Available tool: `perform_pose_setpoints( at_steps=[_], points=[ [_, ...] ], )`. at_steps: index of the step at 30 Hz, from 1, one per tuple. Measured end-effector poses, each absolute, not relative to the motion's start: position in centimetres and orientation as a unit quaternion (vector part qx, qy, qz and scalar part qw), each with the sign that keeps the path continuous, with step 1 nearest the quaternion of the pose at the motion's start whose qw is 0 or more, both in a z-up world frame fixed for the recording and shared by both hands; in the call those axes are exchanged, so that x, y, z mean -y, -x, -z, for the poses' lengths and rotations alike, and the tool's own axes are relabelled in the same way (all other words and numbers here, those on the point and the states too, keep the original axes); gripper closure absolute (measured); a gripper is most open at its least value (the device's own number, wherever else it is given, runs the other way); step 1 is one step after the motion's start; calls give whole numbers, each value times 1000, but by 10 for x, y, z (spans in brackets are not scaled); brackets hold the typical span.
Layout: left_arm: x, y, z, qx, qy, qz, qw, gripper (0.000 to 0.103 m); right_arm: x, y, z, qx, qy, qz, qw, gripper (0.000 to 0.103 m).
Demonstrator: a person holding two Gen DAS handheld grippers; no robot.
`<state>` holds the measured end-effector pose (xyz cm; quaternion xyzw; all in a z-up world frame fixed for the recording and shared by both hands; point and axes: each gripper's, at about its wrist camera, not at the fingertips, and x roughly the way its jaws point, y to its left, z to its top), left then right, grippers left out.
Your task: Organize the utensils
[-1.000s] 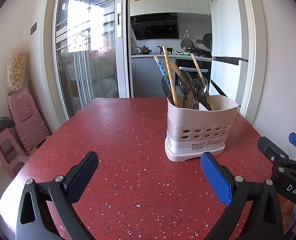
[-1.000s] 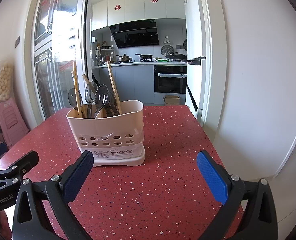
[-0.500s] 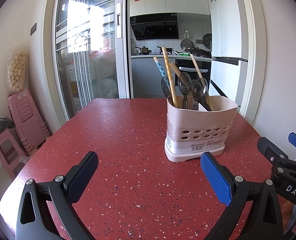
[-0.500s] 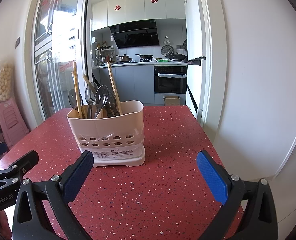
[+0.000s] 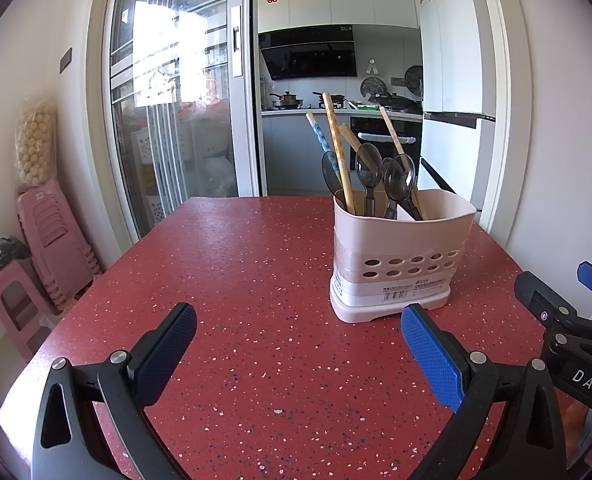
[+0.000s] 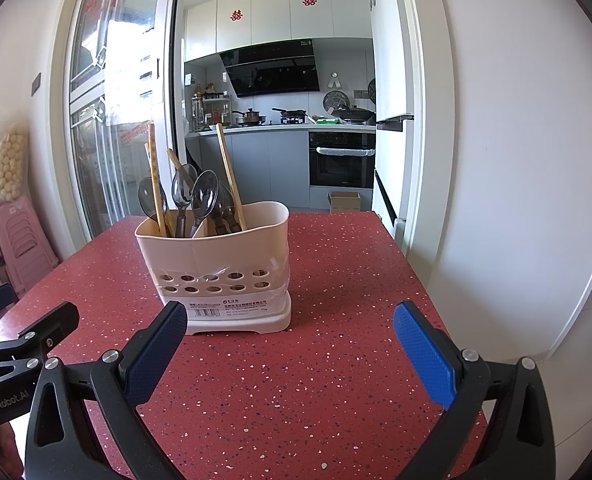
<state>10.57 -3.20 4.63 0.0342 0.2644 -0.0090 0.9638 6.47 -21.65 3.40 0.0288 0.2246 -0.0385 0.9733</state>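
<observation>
Utensil holder (image 5: pixel 400 256) upright on red speckled table (image 5: pixel 236 280), landmark for the rest. Inside it: dark spoons (image 5: pixel 370 170) and wooden chopsticks (image 5: pixel 338 152), leaning, ends above the rim. Left gripper (image 5: pixel 298 344) near its front, offset to its left, spread wide, empty. Right gripper (image 6: pixel 290 346) just before its front, spread wide, empty. Kitchen counter (image 6: pixel 280 128) well behind it.

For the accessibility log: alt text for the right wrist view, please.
A cream utensil holder with spoons and chopsticks stands on a red speckled table. The open, empty right gripper hovers before it, kitchen beyond.
</observation>
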Motion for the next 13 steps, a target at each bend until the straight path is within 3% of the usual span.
perform_pose_setpoints(
  at_steps=[13],
  points=[
    [31,-107,-44,-266,-33,12,963,0,215,-65,-35,-225,-27,37,973,0]
  ],
)
